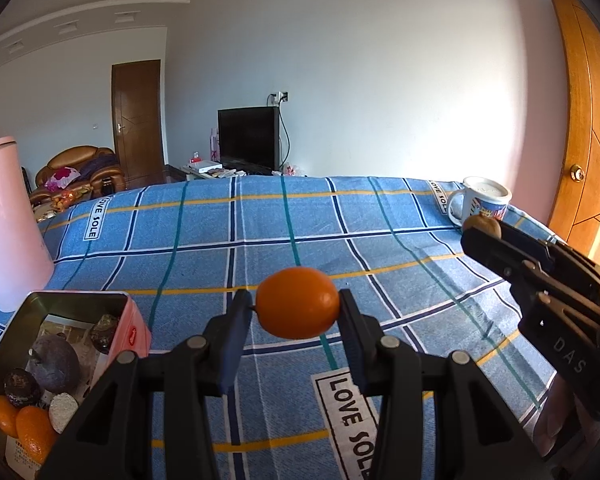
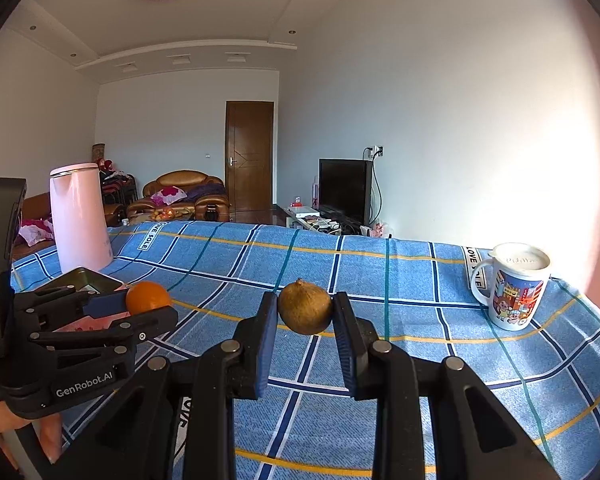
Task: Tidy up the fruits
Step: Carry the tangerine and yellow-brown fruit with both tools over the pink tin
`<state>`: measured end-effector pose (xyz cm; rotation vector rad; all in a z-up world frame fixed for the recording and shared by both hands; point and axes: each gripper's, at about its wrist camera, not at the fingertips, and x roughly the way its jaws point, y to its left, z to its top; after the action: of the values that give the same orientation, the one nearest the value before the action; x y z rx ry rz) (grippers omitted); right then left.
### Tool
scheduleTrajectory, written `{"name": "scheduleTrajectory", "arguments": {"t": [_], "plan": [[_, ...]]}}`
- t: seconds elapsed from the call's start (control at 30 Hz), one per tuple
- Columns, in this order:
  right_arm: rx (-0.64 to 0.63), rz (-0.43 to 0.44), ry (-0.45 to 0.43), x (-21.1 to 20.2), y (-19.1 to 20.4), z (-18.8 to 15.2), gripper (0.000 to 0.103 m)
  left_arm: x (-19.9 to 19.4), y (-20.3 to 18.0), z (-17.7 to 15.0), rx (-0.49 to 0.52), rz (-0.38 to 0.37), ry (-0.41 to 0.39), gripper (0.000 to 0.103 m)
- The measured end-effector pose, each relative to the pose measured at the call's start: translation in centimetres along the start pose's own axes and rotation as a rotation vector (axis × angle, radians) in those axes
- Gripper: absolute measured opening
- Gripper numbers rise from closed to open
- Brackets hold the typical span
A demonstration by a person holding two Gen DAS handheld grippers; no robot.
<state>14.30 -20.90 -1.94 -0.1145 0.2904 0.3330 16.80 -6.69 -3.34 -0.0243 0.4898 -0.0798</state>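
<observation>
Left gripper [image 1: 298, 307] clamps one orange kumquat [image 1: 298, 308]; right gripper [image 2: 305, 308], marked "GenRobot.AI", clamps one brown fruit [image 2: 305, 307], possibly longan; tablecloth [image 1: 380, 240] reads "LOVE SOLE".

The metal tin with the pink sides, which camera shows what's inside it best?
The left wrist view: it looks down into the open metal tin with pink sides, showing small orange fruits and dark round fruits. The right wrist view shows only its rim, behind the left gripper; the contents are hidden.

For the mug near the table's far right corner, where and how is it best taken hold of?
Likely by the handle, coming from the left side as the right wrist view shows it. The mug stands upright with its loop facing left and open cloth beside it; the body looks too wide.
</observation>
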Motion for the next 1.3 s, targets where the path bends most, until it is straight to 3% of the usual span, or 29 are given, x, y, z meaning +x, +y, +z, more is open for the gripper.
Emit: {"name": "scheduleTrajectory", "arguments": {"t": [0.33, 0.67, 1.3], "plan": [[-0.013, 0.03, -0.004, -0.9, 1.1, -0.2, 0.03, -2.4, 1.2, -1.0, -0.011, -0.015, -0.009, 0.045], [-0.021, 0.125, 0.019, -1.3, 4.5, -0.3, 0.03, -4.9, 3.7, -2.1, -0.041, -0.011, -0.018, 0.045], [-0.09, 0.278, 0.0, -1.6, 12.5, 1.7, 0.03, -9.7, 9.4, -3.2, -0.105, 0.072, -0.062, 0.045]]}}
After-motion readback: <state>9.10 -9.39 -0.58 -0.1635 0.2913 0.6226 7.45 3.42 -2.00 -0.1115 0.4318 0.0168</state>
